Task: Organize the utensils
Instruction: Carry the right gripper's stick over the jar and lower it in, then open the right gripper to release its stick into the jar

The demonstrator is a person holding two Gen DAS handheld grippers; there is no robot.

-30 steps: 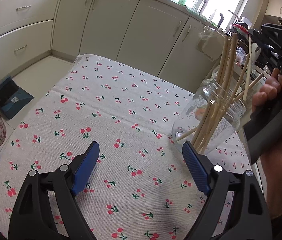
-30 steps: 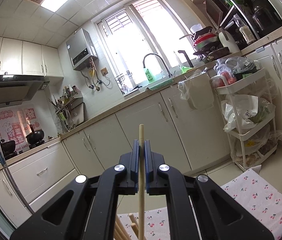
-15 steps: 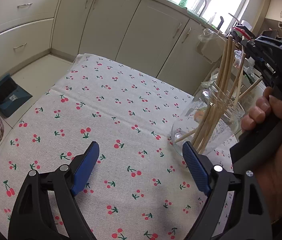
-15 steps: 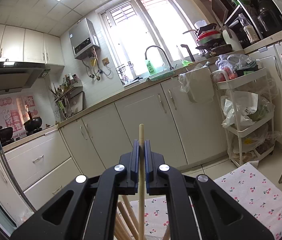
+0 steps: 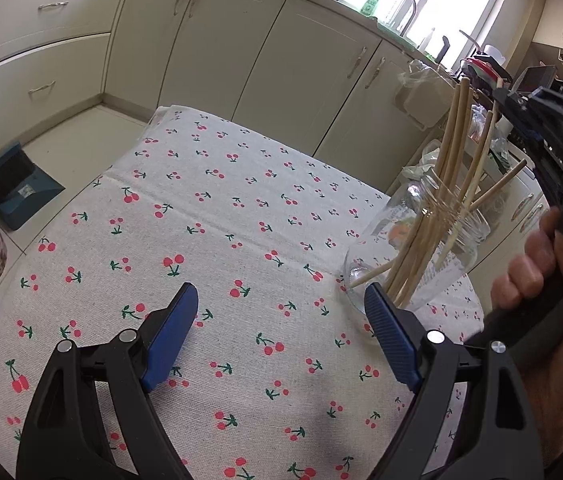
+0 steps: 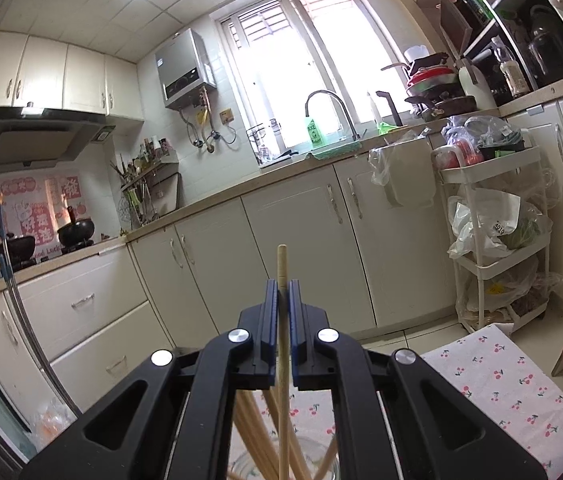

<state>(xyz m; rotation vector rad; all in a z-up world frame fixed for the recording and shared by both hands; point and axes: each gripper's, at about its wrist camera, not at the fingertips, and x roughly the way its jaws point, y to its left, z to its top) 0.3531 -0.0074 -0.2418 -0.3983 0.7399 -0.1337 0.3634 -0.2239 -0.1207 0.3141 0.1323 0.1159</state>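
Wooden, pale and thin, a single chopstick (image 6: 282,320) stands upright between the closed blue pads of the right gripper (image 6: 281,304), its top poking above them and its lower part running down toward the jar (image 5: 413,256). The left wrist view shows that gripper held in a hand (image 5: 541,280) above and to the right of the jar. The left gripper (image 5: 281,332) hangs over the cherry-print cloth (image 5: 221,208) with its jaws wide apart and nothing between them; its right pad sits just beside the jar's base, though whether it touches the glass cannot be told.

The jar is clear glass, near the right edge of the cloth, and holds a loose fan of chopsticks (image 5: 445,184) leaning various ways out of its mouth. No other utensils show on the cloth.

The step in hand looks like dropping this chopstick in with the rest. Next the right hand needs to bring the stick's lower end inside the mouth, clear of the leaning ones, then part its pads. The jar looks light, and a sideways push on the sticks could tip it.
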